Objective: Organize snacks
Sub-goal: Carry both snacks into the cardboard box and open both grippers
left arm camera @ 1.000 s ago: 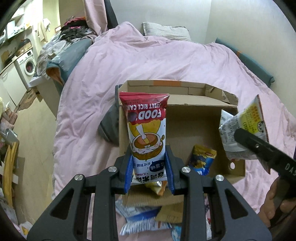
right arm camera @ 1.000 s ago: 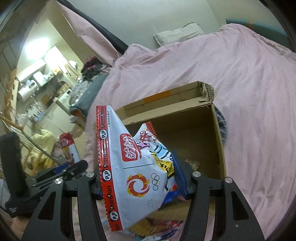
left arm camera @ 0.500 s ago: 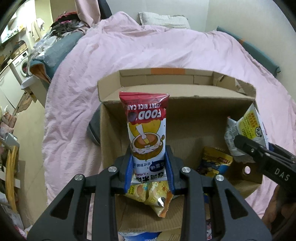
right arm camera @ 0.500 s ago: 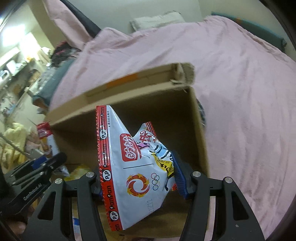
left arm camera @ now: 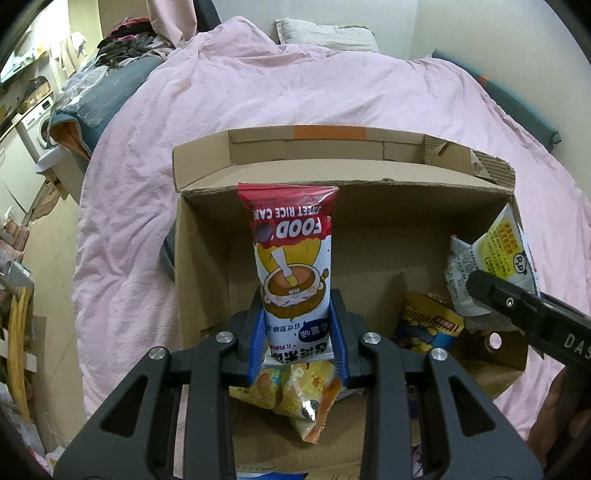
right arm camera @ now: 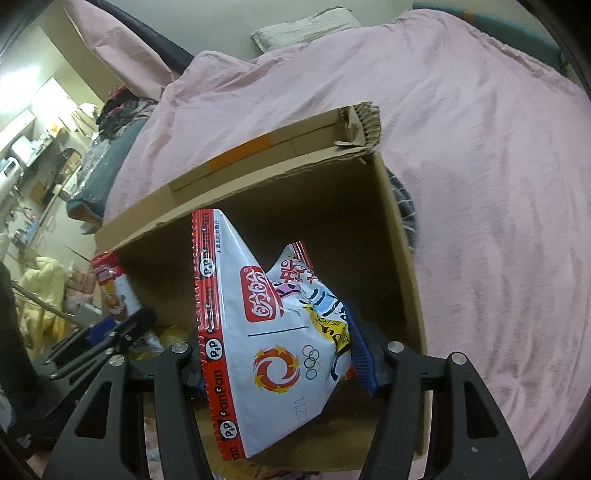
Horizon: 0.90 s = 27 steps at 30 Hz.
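A bed [left arm camera: 295,96] covered by a pink duvet carries everything, with a pale pillow [left arm camera: 325,35] at its far edge. On the duvet, toward the near edge of the bed, stands an open cardboard box [left arm camera: 369,214], its flaps folded outward and a strip of orange tape on the far flap. The left gripper [left arm camera: 297,343] hangs over the near-left part of the box, its blue-padded fingers [left arm camera: 258,343] pinching the lower end of a tall sweet rice cake packet [left arm camera: 291,251], which stands upright between them with its red top edge up and its print upside down. The right gripper [right arm camera: 275,360] reaches over the right side of the box, its fingers [right arm camera: 360,354] clamped on a crumpled white snack bag [right arm camera: 258,332] with a red serrated edge and ring logos; in the left wrist view that same bag shows its yellow-labelled back near the box's right wall. Inside the box, on its floor, lie a yellow and blue snack packet [left arm camera: 428,321] toward the right and a yellow and orange snack bag [left arm camera: 295,398] just beneath the left gripper's fingers, at the near wall.
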### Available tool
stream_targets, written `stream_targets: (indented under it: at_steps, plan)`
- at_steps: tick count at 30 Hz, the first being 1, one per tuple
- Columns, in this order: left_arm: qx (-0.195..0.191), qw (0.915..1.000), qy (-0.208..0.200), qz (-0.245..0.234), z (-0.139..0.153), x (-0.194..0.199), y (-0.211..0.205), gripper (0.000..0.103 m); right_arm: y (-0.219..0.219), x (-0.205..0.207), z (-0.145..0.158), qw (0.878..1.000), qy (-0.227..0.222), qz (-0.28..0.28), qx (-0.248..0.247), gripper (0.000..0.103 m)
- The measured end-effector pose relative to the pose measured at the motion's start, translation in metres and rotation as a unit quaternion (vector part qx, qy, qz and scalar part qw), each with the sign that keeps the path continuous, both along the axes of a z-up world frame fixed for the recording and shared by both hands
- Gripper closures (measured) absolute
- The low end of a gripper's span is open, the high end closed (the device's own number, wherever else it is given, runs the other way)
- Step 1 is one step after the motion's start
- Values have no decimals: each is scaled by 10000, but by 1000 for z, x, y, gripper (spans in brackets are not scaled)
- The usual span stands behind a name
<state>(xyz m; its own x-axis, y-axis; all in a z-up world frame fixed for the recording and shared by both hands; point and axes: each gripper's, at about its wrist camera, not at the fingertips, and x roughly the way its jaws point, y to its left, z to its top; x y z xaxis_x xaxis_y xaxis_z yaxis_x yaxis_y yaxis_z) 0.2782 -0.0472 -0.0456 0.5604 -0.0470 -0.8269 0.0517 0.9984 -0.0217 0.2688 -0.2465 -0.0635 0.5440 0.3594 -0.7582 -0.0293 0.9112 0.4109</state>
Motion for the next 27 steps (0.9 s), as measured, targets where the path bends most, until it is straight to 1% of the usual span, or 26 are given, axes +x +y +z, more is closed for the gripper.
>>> stream_targets:
  at_steps: [2,5,7,8,9,10,11,12,13,14,16,20,25,27]
  plan:
    - [-47,10000,31,-62,0,1,-2,76,-2,-1,1,9998,6,33,199,41]
    - [-67,10000,-36,-62,4,1,-2,75,-6,-1,3,9990,-21,32,456,39]
    - [-65,10000,-19,-59,4,0,-3,74,-9,-2,6,9978,-77,51,660,29]
    - [-87,9999,3,-66,4,1,-3,73,-9,-3,8,9972,-109,55,735,25]
    - [-138,9999,10,-58,5,0,-3,66,-9,-3,10,9968,-150,56,777,17]
    - [-172,9998,-12,-22,7,-1,-2,55,-9,-5,14,9966,-245,29,785,10]
    - [-189,9998,-52,24,8,-2,-1,48,-10,-6,18,9964,-355,-24,765,8]
    - [-180,9997,-120,94,12,-4,-1,34,-9,-7,21,9963,-428,-42,748,5]
    - [-178,9996,-161,128,13,-5,-1,25,-9,-7,25,9961,-502,-36,724,4]
    - [-184,9995,-223,158,15,-7,0,23,-8,-7,26,9960,-528,-18,718,3]
    - [-186,9994,-249,129,18,-10,-1,21,-9,-7,27,9960,-507,-24,734,3]
    - [-65,9996,-276,99,22,-12,-4,21,-9,-5,28,9958,-478,-29,785,3]
    - [-18,9995,-290,135,28,-18,-4,21,-11,-7,34,9956,-575,-15,740,3]
    - [41,9994,-319,128,30,-22,-5,21,-13,-8,35,9950,-561,-44,822,3]
